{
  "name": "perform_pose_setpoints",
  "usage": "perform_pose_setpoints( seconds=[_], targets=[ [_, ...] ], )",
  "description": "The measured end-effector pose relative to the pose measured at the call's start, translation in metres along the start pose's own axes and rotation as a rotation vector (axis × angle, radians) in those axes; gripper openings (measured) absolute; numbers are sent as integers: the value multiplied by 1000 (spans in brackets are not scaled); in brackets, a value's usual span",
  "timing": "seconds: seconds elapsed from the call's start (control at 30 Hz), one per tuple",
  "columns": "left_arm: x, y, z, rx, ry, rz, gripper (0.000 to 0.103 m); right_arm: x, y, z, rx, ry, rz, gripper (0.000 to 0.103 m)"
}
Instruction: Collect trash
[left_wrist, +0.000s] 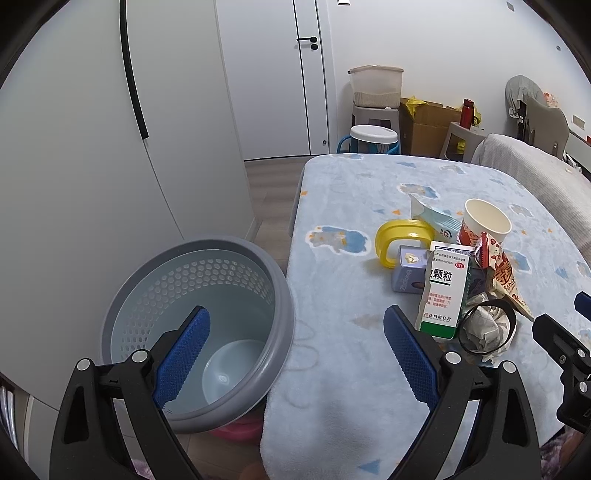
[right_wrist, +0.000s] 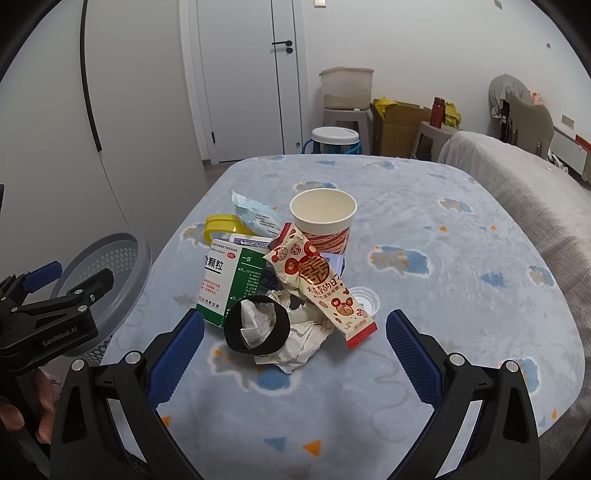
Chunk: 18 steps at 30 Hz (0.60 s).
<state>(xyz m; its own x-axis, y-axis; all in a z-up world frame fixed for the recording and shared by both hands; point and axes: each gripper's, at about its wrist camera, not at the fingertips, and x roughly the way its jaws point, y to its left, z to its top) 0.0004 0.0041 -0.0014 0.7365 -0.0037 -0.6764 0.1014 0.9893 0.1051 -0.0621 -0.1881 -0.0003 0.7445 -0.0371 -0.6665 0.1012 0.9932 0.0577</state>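
On the blue blanket-covered table (right_wrist: 424, 206) we see the trash pile: paper cup (right_wrist: 323, 220), green-white box (right_wrist: 232, 282), snack wrapper (right_wrist: 320, 284), crumpled paper (right_wrist: 295, 338) and black band (right_wrist: 256, 328), all touching. Our right gripper (right_wrist: 295, 360) sits just near of the pile, jaws wide, empty. Our left gripper (left_wrist: 297, 356), also wide and empty, hangs near the grey bin (left_wrist: 199, 325) off the table's left edge.
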Motion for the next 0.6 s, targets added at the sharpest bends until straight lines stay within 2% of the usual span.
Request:
perform_pose_setpoints(
  seconds=[0.6],
  targets=[
    [-3,-1,-2,3,-3,3,91,1,0,0,3,-2,-1,97]
  ],
)
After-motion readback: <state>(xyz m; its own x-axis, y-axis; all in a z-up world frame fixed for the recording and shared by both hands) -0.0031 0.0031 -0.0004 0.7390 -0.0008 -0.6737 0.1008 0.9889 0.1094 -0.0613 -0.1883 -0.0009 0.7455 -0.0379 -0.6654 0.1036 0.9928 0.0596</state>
